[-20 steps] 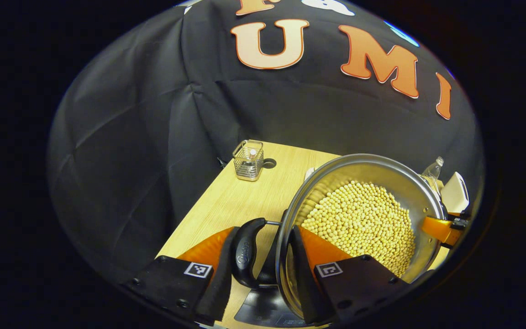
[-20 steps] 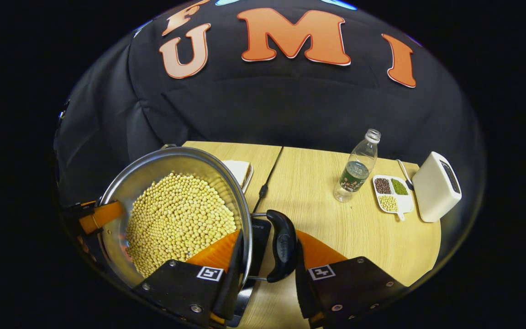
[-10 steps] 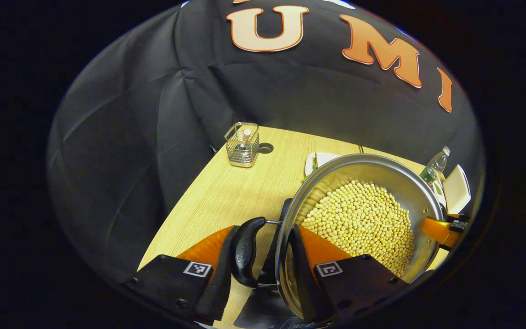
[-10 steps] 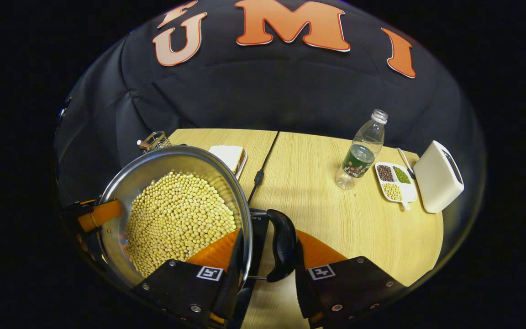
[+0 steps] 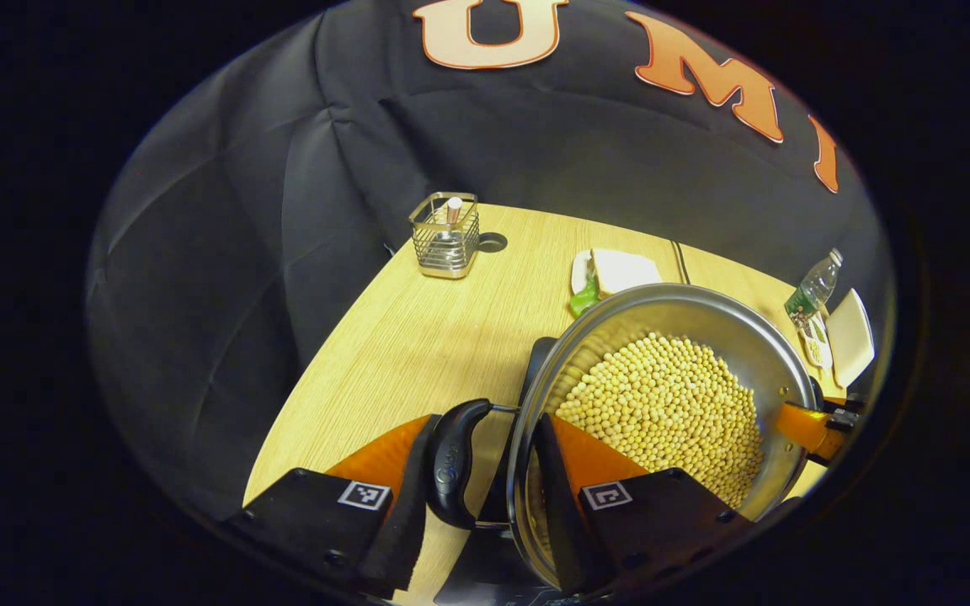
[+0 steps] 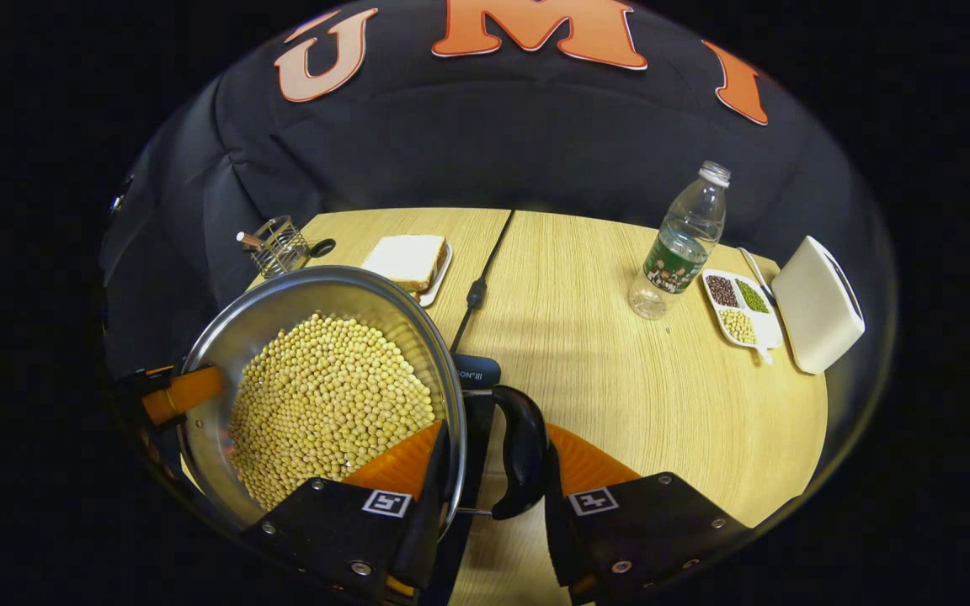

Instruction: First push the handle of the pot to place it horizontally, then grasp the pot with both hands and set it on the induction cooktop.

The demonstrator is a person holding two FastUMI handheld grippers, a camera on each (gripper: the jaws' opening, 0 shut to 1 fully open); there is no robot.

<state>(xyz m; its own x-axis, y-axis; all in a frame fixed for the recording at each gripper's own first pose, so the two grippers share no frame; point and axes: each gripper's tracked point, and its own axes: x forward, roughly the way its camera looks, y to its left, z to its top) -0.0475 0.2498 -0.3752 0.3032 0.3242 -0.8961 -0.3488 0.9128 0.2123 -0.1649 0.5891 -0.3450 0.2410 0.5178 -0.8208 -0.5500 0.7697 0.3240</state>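
The pot holds a deep layer of pale yellow beans and is gripped at both side handles. In the left gripper view the left claw straddles the pot's rim: one finger lies outside the black left handle, the other reaches inside the pot against the wall, so handle and rim are pinched between them. In the right gripper view the right claw does the same on the opposite side, one finger inside the pot, the other outside the black right handle, both pressing.

The induction cooktop shows as a dark slab peeking out just beside the pot's right edge, and in the left gripper view a dark corner sits beneath the pot; whether the pot's base touches it cannot be told.

Taking the pot as the landmark on the wooden counter: behind it lies a plate with a slice of white bread. Behind and to its left stands a wire basket. A black cord runs from beside the pot toward the back of the counter. Well to the pot's right stand a clear bottle, a divided dish of dark, green and yellow beans, and a white box, the dish between bottle and box.
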